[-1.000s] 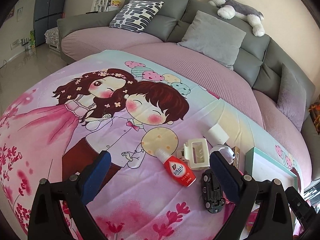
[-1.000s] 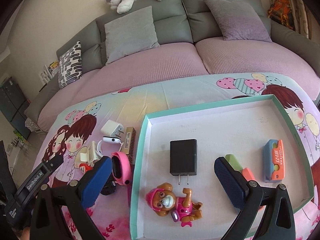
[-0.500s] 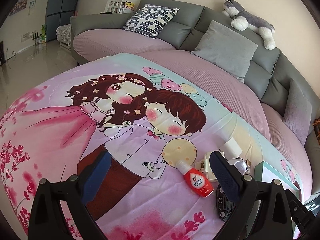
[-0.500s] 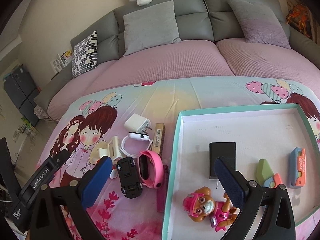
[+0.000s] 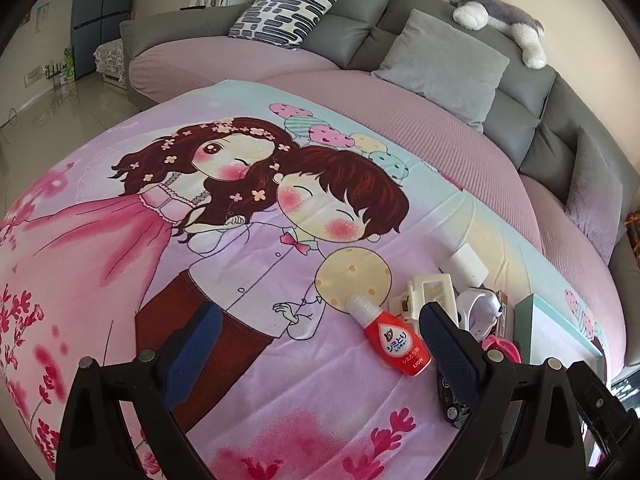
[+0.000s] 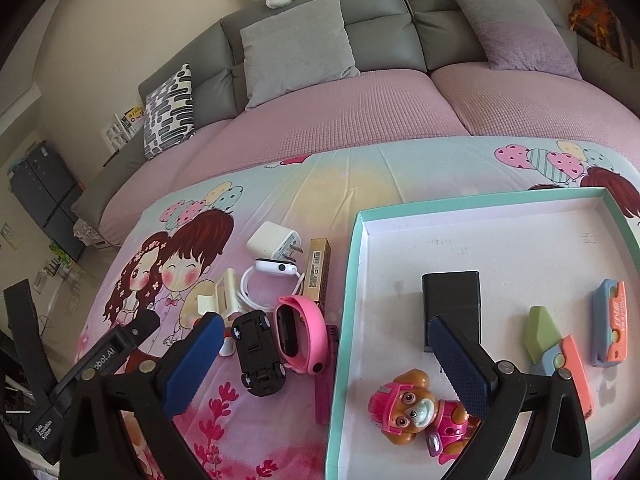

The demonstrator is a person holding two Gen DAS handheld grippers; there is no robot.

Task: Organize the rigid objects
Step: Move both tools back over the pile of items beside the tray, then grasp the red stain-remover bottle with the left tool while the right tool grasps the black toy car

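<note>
A teal-rimmed tray point(image 6: 345, 312) holds a black charger point(image 6: 452, 300), a pink toy pup point(image 6: 416, 408), a green and orange piece point(image 6: 554, 344) and a blue and orange piece point(image 6: 610, 324). Left of it lie a black toy car point(image 6: 258, 352), a pink band point(image 6: 298, 334), a white watch point(image 6: 276, 268), a white plug point(image 6: 272, 242), a tan box point(image 6: 316, 272) and a cream clip point(image 6: 226, 292). My right gripper point(image 6: 324, 356) is open and empty above the tray's left rim. My left gripper point(image 5: 320, 344) is open and empty, left of a red bottle point(image 5: 394, 340).
A grey and pink sofa point(image 6: 360, 92) with cushions curves behind the cartoon-print cloth point(image 5: 200, 220). A plush husky point(image 5: 492, 4) lies on the sofa back. The left gripper's body point(image 6: 92, 372) reaches in at lower left of the right wrist view.
My right gripper has moved left, from over the tray to over its left rim and the loose items. My left gripper has drawn back and left; the bottle now sits by its right finger.
</note>
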